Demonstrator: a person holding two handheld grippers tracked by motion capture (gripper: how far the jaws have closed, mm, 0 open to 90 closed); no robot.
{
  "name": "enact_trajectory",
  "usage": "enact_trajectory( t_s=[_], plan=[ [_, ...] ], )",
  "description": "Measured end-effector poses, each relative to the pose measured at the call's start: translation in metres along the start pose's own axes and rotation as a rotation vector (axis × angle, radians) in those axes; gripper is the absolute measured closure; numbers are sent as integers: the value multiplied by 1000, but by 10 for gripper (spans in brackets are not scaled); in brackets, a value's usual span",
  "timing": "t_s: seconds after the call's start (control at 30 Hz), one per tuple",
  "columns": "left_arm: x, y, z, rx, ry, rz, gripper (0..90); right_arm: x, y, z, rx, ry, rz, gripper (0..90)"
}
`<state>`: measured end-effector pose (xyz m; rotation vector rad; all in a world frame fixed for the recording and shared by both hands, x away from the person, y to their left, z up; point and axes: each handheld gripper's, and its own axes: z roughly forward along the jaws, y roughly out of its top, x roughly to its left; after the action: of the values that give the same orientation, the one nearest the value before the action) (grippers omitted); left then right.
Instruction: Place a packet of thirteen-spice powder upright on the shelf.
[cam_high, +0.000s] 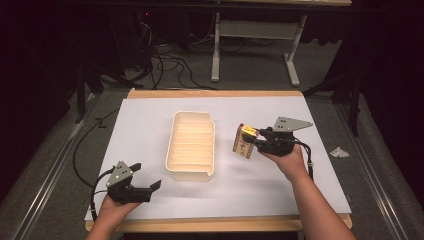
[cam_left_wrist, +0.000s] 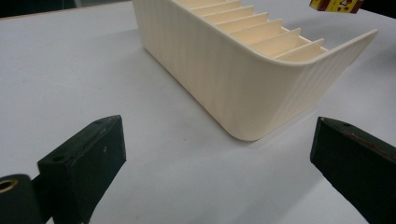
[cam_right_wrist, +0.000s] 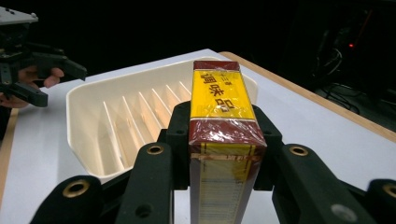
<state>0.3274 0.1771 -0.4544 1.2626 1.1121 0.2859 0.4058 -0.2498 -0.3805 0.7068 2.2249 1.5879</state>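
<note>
A yellow and dark red box (cam_right_wrist: 223, 116) wrapped in clear film sits clamped between the black jaws of my right gripper (cam_right_wrist: 223, 135). In the high view the box (cam_high: 244, 142) hangs above the white table, just right of the cream slotted tray (cam_high: 192, 145), and my right gripper (cam_high: 256, 139) points left toward the tray. My left gripper (cam_high: 148, 176) rests near the front left of the table, open, with nothing between its jaws. From the left gripper view, the tray (cam_left_wrist: 243, 79) stands ahead of the wide-apart jaws, and a corner of the box (cam_left_wrist: 334, 5) shows at the top.
The white sheet (cam_high: 150, 120) covers a wooden table top. A crumpled bit of paper (cam_high: 339, 152) lies on the floor to the right. Cables and a table frame (cam_high: 255, 30) stand beyond the far edge. The other hand with its gripper (cam_right_wrist: 28, 56) appears past the tray.
</note>
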Motion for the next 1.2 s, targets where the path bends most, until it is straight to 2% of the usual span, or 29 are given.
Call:
enact_trajectory(
  t_s=[0.2,0.3,0.47,0.7,0.87,0.97,1.2],
  plan=[
    [0,0,0,5,-3,-1,43,-1,6,11,-4,39,-10,687],
    [0,-1,0,5,-4,-5,43,-2,14,20,-15,74,-31,687],
    [-1,-1,-1,-2,-6,-6,43,-2,20,32,-23,100,-67,686],
    [-1,0,-2,-31,3,-1,42,-2,16,37,-30,133,-73,686],
    [-2,0,-1,-29,-2,1,42,2,16,37,-27,159,-91,686],
    [-2,0,-2,-26,-5,2,42,6,17,38,-35,193,-112,686],
    [-2,0,-2,-30,-12,-8,42,15,19,43,-40,237,-124,686]
  ],
)
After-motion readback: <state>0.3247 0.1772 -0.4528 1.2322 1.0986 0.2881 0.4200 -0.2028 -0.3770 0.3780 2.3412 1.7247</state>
